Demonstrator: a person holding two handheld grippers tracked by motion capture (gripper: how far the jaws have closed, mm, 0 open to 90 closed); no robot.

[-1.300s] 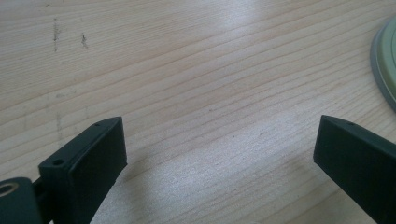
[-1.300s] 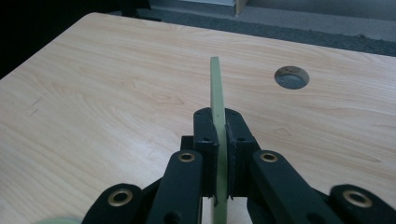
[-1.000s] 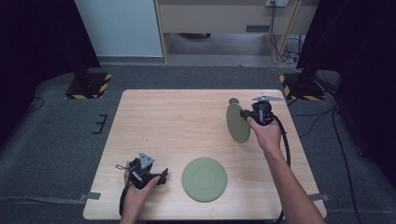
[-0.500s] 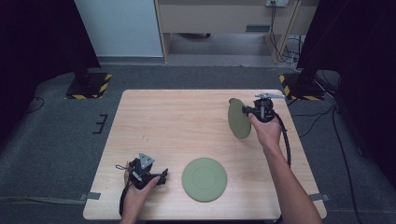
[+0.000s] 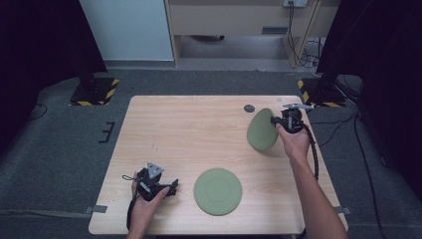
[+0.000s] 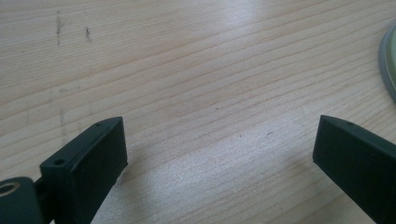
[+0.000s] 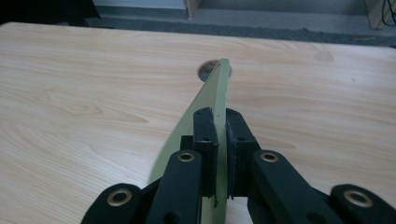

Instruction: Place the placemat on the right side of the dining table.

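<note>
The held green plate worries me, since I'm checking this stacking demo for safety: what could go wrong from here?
1. The right gripper pinches the held green plate only at its rim, on edge above the table; it might swing or slip out.
2. Lowered onto the flat plate off-centre, it could knock it aside.
3. The open left gripper sits beside that plate and may get bumped.

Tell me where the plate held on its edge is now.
In the high view, the held plate is at the table's far right, clamped in the right gripper, near a small dark disc.
</note>
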